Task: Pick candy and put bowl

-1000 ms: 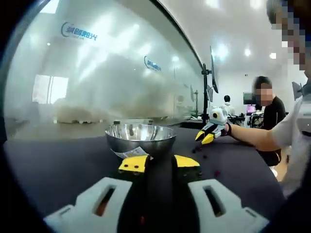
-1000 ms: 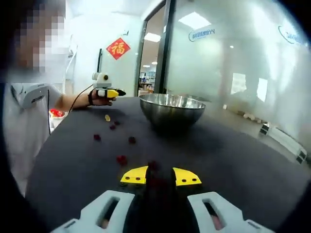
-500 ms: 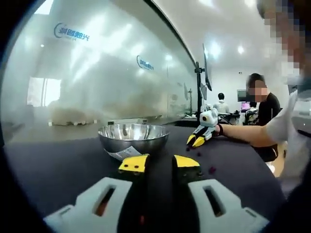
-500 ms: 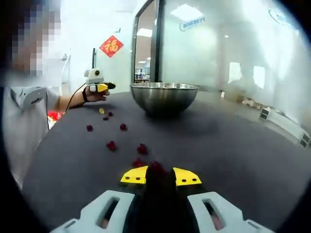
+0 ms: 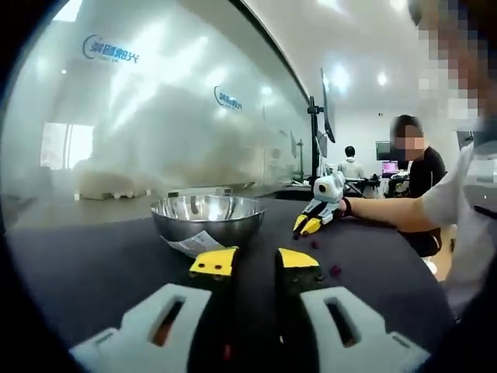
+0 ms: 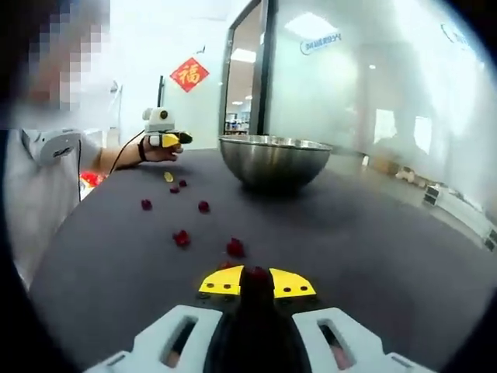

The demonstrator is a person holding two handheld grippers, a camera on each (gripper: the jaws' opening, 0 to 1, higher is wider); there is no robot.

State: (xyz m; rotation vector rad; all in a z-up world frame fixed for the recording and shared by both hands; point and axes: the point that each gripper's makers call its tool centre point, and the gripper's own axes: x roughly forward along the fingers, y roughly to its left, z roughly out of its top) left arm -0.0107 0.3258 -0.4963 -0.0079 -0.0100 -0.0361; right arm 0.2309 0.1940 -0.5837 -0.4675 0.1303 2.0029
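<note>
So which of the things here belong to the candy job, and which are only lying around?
Belong to the job:
- metal bowl
- red candies and one yellow candy on the dark table
- right gripper, a red candy between its tips
- left gripper

Just around:
- paper label on the bowl's side
- red wall sign
- monitor on a stand

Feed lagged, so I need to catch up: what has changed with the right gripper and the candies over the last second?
The right gripper has narrowed its jaws around a dark red candy on the black table and now appears to grip it. The steel bowl, the loose candies and the left gripper at the far side of the table stayed put.
</note>
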